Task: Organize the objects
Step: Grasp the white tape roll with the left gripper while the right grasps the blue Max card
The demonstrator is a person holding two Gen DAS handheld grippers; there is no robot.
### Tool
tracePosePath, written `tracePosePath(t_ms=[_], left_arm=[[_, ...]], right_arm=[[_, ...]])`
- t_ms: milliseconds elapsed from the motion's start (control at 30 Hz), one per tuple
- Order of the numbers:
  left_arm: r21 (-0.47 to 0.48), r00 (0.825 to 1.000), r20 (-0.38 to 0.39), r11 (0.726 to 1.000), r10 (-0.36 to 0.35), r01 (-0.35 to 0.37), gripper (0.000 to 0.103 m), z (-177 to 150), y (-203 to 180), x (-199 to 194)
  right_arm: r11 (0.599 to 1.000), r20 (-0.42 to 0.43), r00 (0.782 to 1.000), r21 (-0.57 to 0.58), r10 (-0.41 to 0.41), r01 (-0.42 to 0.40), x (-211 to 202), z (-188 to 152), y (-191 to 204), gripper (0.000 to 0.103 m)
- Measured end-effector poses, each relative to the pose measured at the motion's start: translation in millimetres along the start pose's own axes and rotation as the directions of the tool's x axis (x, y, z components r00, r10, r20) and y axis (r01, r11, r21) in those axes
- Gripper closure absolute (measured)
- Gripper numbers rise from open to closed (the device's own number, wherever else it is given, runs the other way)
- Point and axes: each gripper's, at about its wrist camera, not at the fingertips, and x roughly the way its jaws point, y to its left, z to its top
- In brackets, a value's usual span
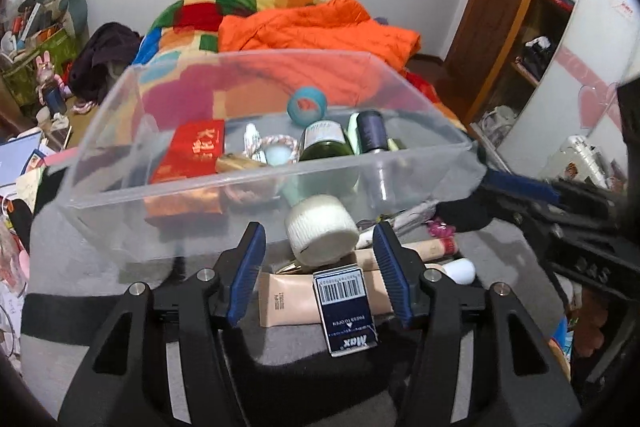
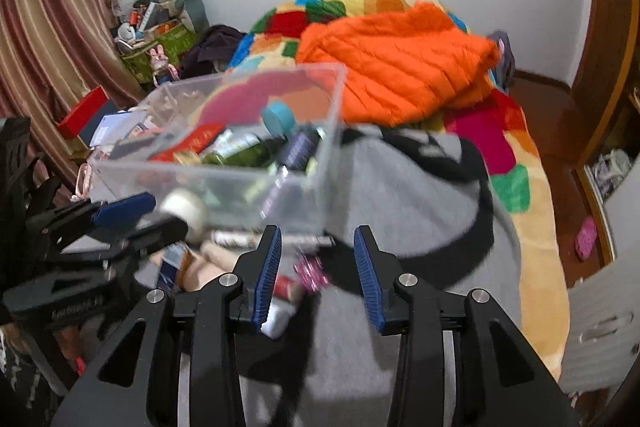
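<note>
Hovering wide open, gripping nothing: left tongs (image 1: 320,267), fingers spread above a dark blue Max box (image 1: 347,309) lying between them on a beige tube (image 1: 296,301). Just ahead of the fingertips, a white ribbed cap (image 1: 322,229); beyond it, a clear plastic bin (image 1: 248,163) holding a red packet (image 1: 192,151), green bottle (image 1: 326,143) and teal tape ring (image 1: 307,105). Likewise open and empty: right tongs (image 2: 318,267), over grey cloth (image 2: 400,211), a pink sparkly trinket (image 2: 310,273) between the fingers, bin (image 2: 216,179) ahead-left.
</note>
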Motion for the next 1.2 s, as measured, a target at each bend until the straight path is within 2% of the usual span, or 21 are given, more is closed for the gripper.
tracePosePath(t_ms=[233,267,300,367,667,800,967,1067,1133,1200], left_arm=[[-0.043,1.000,-0.021,0.999,-0.016,0.015,0.048,0.9,4.8,15.0],[-0.046,1.000,-0.021,0.999,-0.015,0.014,0.051,0.3,5.0,15.7],[-0.047,1.000,-0.019,0.999,-0.014,0.013,0.060,-1.0,5.8,15.9],[-0.061,0.999,-0.020,0.998,-0.028,0.027,0.062,-2.8,8.2,15.0],[-0.110,0.997,0.069,0.993,-0.024,0.032,0.062,-13.0,26.7,-27.1],[-0.134,0.994,0.106,0.991,0.002,0.012,0.062,-20.4,42.8,-49.9],[-0.153,0.993,0.116,0.988,0.019,-0.001,0.062,-33.0,57.6,-64.8],[-0.152,0.993,0.115,0.988,0.031,-0.013,0.062,-40.5,61.3,-67.9],[-0.154,0.993,0.113,0.988,0.035,-0.018,0.062,-45.5,63.0,-68.9],[-0.160,0.993,0.109,0.987,0.034,-0.016,0.062,-49.6,65.2,-69.2]], right_arm=[[0.998,-0.055,0.996,0.013,0.065,-0.065,8.3,-23.6,4.6,0.069],[0.997,-0.060,0.995,0.007,0.076,-0.075,8.5,-26.1,8.6,0.069],[0.996,-0.063,0.994,0.000,0.085,-0.085,8.7,-28.2,13.4,0.069],[0.995,-0.067,0.993,-0.014,0.094,-0.095,8.5,-31.3,22.0,0.069],[0.986,-0.060,0.987,-0.058,0.151,-0.154,5.4,-29.7,56.8,0.067],[0.984,-0.055,0.989,-0.098,0.141,-0.146,9.6,-25.1,75.2,0.067],[0.976,-0.086,0.985,-0.150,0.147,-0.158,25.3,-25.3,100.4,0.066],[0.974,-0.101,0.988,-0.184,0.114,-0.131,38.2,-27.5,110.6,0.066],[0.974,-0.072,0.995,-0.212,0.063,-0.077,40.7,-29.6,115.6,0.066],[0.971,-0.061,0.997,-0.230,0.050,-0.063,42.2,-30.7,119.7,0.063]])
